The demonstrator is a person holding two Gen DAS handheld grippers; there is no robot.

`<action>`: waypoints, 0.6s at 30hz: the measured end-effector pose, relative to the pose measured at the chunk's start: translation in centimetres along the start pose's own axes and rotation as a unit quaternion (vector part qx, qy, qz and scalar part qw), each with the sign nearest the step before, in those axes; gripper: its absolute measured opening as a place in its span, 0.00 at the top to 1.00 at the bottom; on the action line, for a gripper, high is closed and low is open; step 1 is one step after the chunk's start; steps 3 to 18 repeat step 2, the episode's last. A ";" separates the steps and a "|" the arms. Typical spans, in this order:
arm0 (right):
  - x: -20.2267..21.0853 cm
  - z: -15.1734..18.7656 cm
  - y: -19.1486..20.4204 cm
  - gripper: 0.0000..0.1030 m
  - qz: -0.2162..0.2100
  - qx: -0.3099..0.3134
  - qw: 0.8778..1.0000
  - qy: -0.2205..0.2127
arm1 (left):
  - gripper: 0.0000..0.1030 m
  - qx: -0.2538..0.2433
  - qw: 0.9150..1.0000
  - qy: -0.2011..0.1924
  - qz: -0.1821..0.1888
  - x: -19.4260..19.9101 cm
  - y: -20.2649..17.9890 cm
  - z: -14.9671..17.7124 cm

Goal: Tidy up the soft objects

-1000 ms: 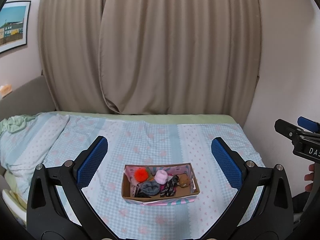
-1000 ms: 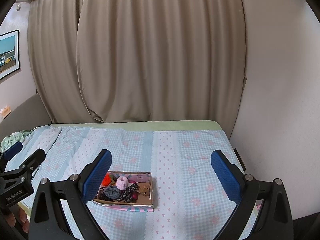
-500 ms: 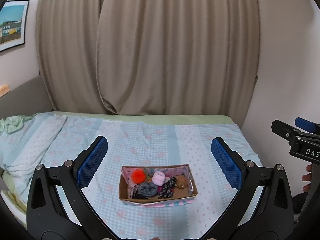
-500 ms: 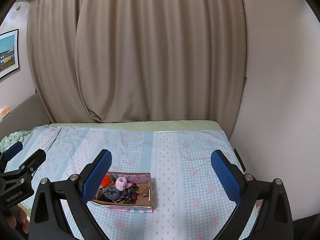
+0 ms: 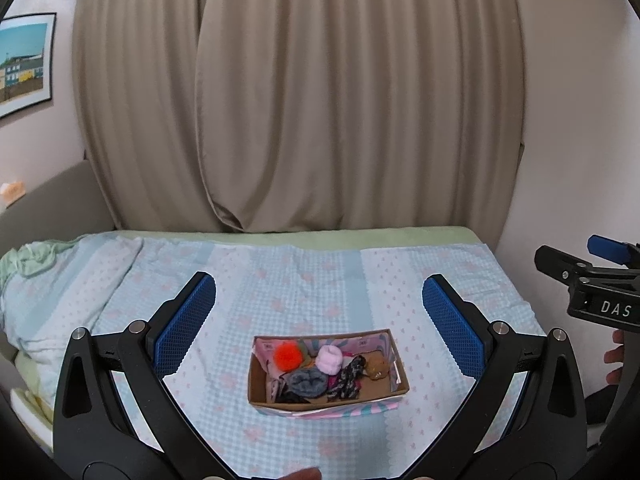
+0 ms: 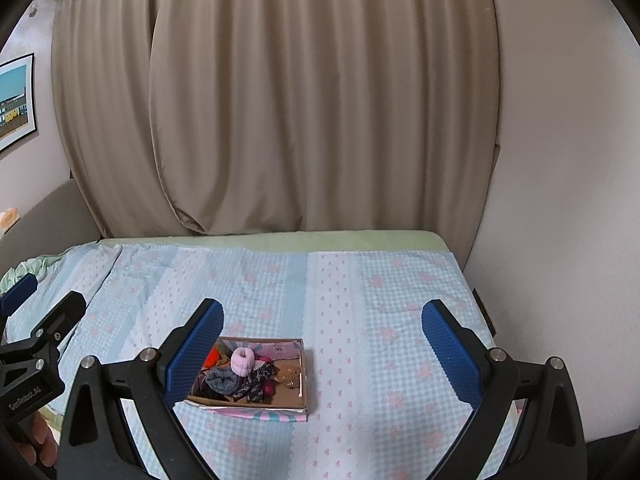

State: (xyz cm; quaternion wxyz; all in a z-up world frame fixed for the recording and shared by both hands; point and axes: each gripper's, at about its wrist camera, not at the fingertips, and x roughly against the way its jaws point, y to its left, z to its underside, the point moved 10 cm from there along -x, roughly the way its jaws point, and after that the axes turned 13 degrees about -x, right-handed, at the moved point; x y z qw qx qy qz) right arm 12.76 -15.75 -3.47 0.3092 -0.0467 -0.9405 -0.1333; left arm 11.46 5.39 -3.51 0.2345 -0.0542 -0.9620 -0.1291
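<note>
From the left wrist, we see our left gripper (image 5: 320,312) spread wide and empty above a cardboard box (image 5: 326,398) on the bed (image 5: 280,280); an orange pompom (image 5: 287,356), pink puff (image 5: 330,362) and grey bundle (image 5: 306,382) lie inside the box.

From the right wrist, our right gripper (image 6: 320,328) is likewise spread and empty, right of the box. Nothing soft lies outside the box; sorting looks nearly done.

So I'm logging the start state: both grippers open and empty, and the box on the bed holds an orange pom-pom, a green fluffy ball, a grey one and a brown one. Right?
Not quite: the fluffy ball beside the orange pom-pom is pale pink, not green, as the left wrist view shows. The rest holds: left gripper and right gripper open and empty.
</note>
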 end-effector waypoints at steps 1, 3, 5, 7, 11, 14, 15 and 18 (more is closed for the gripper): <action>-0.4 0.1 0.0 0.04 0.000 -0.001 1.000 0.004 | 0.00 0.000 1.000 0.004 0.000 -0.3 0.0 0.1; -0.8 0.3 0.1 0.04 0.001 -0.001 1.000 0.010 | 0.00 -0.001 1.000 0.009 0.000 -0.6 -0.1 0.3; -0.8 0.3 0.1 0.04 0.001 -0.001 1.000 0.010 | 0.00 -0.001 1.000 0.009 0.000 -0.6 -0.1 0.3; -0.8 0.3 0.1 0.04 0.001 -0.001 1.000 0.010 | 0.00 -0.001 1.000 0.009 0.000 -0.6 -0.1 0.3; -0.8 0.3 0.1 0.04 0.001 -0.001 1.000 0.010 | 0.00 -0.001 1.000 0.009 0.000 -0.6 -0.1 0.3; -0.8 0.3 0.1 0.04 0.001 -0.001 1.000 0.010 | 0.00 -0.001 1.000 0.009 0.000 -0.6 -0.1 0.3; -0.8 0.3 0.1 0.04 0.001 -0.001 1.000 0.010 | 0.00 -0.001 1.000 0.009 0.000 -0.6 -0.1 0.3; -0.8 0.3 0.1 0.04 0.001 -0.001 1.000 0.010 | 0.00 -0.001 1.000 0.009 0.000 -0.6 -0.1 0.3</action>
